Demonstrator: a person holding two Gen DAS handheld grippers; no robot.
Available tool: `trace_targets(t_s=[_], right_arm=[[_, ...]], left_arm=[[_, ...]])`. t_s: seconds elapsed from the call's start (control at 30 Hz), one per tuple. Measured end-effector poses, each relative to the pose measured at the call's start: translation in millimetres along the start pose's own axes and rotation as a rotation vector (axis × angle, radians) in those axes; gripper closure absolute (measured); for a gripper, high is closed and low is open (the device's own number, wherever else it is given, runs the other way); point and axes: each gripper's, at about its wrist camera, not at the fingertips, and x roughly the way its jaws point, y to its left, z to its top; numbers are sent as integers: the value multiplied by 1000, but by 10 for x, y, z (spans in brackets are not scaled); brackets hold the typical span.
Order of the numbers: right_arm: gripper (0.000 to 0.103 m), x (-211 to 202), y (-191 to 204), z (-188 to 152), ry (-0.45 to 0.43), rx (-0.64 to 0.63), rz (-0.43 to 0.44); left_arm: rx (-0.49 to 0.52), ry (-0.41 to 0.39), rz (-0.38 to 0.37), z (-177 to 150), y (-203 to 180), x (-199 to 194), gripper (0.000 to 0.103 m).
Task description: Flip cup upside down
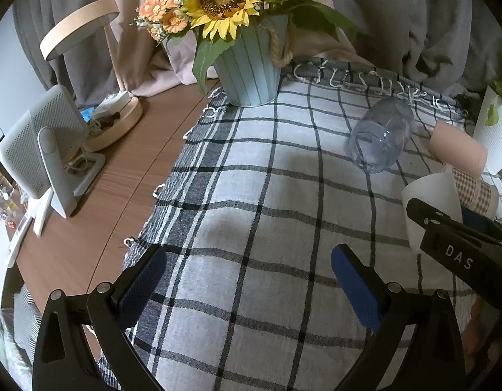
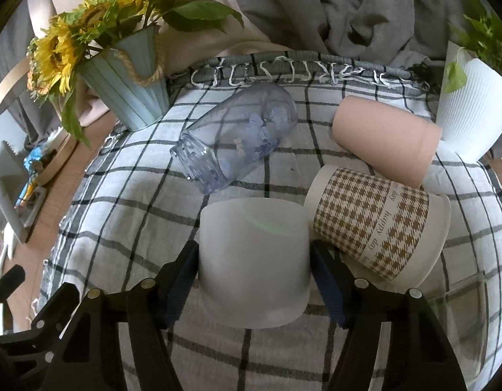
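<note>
A frosted white cup (image 2: 254,257) stands upside down on the checked cloth, between my right gripper's blue pads. My right gripper (image 2: 254,280) is shut on its sides. In the left wrist view the same cup (image 1: 426,208) shows at the right edge with the right gripper (image 1: 459,238) on it. My left gripper (image 1: 247,280) is open and empty, low over the cloth in the near middle. A houndstooth paper cup (image 2: 378,224) lies on its side touching the white cup's right. A clear bluish cup (image 2: 238,137) and a pink cup (image 2: 387,140) lie on their sides further back.
A blue pot of sunflowers (image 2: 127,91) stands back left, a white plant pot (image 2: 469,107) back right. The checked cloth (image 1: 251,195) covers the table; bare wood (image 1: 120,179) with a white fan (image 1: 42,150) and a round lamp (image 1: 114,117) lies left. Grey fabric hangs behind.
</note>
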Motion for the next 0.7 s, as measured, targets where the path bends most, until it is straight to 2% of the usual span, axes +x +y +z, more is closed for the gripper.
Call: trace_targets(t_s=[0.33, 0.7], right_arm=[[35, -293, -20, -147, 5, 57, 31], [35, -619, 108, -528, 43, 122, 64]], left_arm=[[-6, -24, -23, -84, 153, -271, 0], [8, -9, 14, -494, 473, -567, 0]])
